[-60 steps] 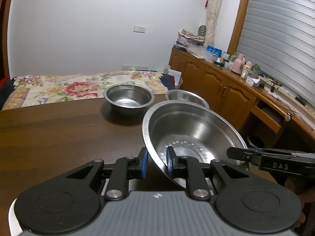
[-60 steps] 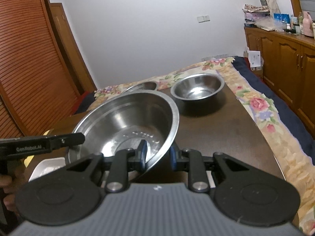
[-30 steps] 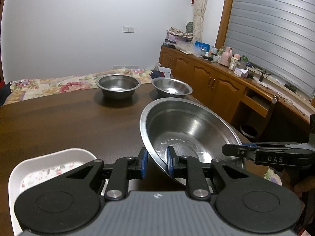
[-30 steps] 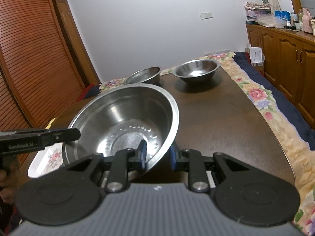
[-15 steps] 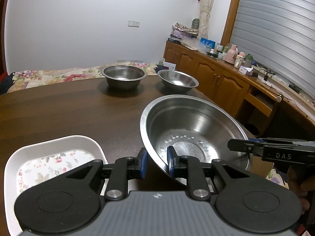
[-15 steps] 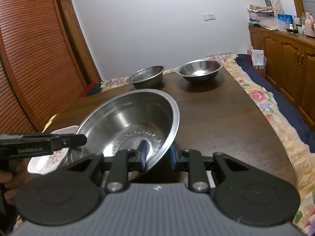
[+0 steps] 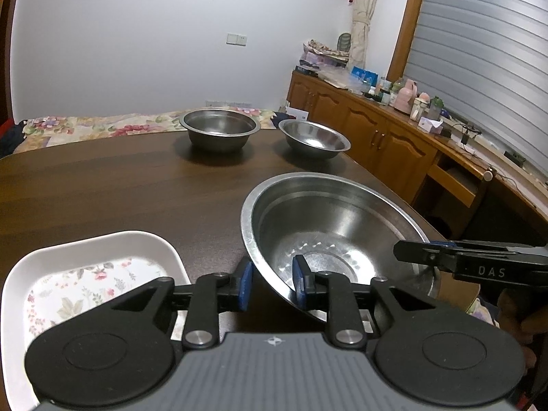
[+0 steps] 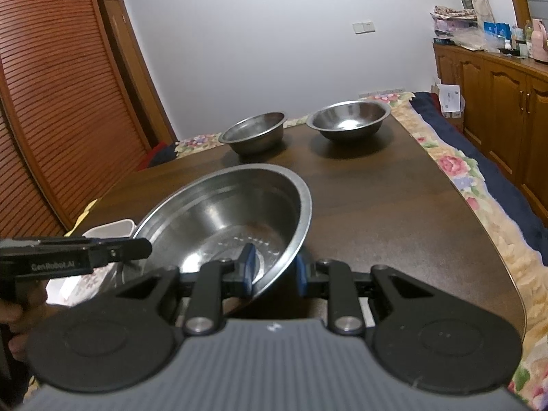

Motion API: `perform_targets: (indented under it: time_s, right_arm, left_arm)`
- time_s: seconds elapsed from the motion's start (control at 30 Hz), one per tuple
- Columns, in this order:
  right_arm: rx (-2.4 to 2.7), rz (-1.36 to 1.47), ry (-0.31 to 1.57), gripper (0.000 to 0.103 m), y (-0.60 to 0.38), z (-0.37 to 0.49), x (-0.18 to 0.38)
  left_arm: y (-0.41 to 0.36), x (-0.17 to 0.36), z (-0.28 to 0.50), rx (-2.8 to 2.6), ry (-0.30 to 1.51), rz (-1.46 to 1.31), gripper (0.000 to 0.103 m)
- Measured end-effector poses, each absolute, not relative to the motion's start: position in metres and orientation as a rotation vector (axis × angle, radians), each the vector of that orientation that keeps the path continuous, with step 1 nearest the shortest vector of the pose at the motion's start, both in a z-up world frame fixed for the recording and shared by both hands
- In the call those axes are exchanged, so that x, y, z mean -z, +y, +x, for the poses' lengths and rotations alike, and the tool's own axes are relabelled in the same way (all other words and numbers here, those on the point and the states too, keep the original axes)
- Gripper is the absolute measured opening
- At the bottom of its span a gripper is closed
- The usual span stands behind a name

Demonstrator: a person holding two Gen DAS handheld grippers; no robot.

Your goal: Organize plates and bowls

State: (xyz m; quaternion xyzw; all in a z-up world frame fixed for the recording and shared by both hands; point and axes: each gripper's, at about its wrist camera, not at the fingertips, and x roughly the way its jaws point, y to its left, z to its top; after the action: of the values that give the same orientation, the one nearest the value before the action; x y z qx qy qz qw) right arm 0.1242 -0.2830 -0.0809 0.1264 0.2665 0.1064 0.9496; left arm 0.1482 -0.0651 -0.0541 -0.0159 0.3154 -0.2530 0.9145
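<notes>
A large steel bowl [image 7: 339, 226] [image 8: 233, 215] is held by both grippers at the near end of the dark wooden table [image 7: 102, 191]. My left gripper [image 7: 272, 282] is shut on its left rim. My right gripper [image 8: 272, 270] is shut on its right rim. Two smaller steel bowls stand at the far end: a deep one [image 7: 219, 130] [image 8: 255, 132] and a rounder one [image 7: 315, 138] [image 8: 349, 118]. A white floral plate [image 7: 85, 274] [image 8: 106, 233] lies on the table just left of the large bowl.
A wooden cabinet [image 7: 383, 144] with clutter on top runs along the right. A louvred wooden door [image 8: 51, 102] stands at the left. A floral cloth [image 8: 479, 185] hangs along the table's right side. Bare tabletop [image 8: 394, 205] lies between the large bowl and the far bowls.
Both grippers and the large bowl have drawn back toward the near end of the table and come lower. The white plate has come into view at the left. Both grips are unchanged.
</notes>
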Motion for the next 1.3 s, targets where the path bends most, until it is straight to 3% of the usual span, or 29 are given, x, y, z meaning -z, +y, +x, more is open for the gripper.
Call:
perform_targets:
  time_s: [0.13,0.27,0.37,0.7,0.83,1.3]
  right_arm:
    - [-0.213,0.244,0.545,0.028,-0.282,0.126,0.079]
    - [-0.200,0.219,0.541,0.028,-0.281,0.128,0.076]
    - [-0.197,0.201,0.530,0.034,-0.283,0.129,0.070]
    - [-0.215,0.087,0.478,0.034,-0.298,0.150,0.024]
    - [-0.238,0.063,0.455,0.039,-0.302,0.171,0.003]
    - [-0.305,0.005,0.470,0.039,-0.306,0.265,-0.020]
  left_arm:
    - [-0.066,0.055,0.147,0.520,0.646,-0.031,0.031]
    - [-0.065,0.052,0.148,0.507,0.633,-0.040,0.049]
    - [-0.062,0.049,0.147,0.505,0.620,-0.049,0.054]
    - [-0.054,0.014,0.167,0.470,0.548,0.002,0.058]
    - [-0.052,0.003,0.185,0.432,0.532,0.023,0.059]
    - [-0.057,-0.021,0.265,0.291,0.513,0.022,0.061]
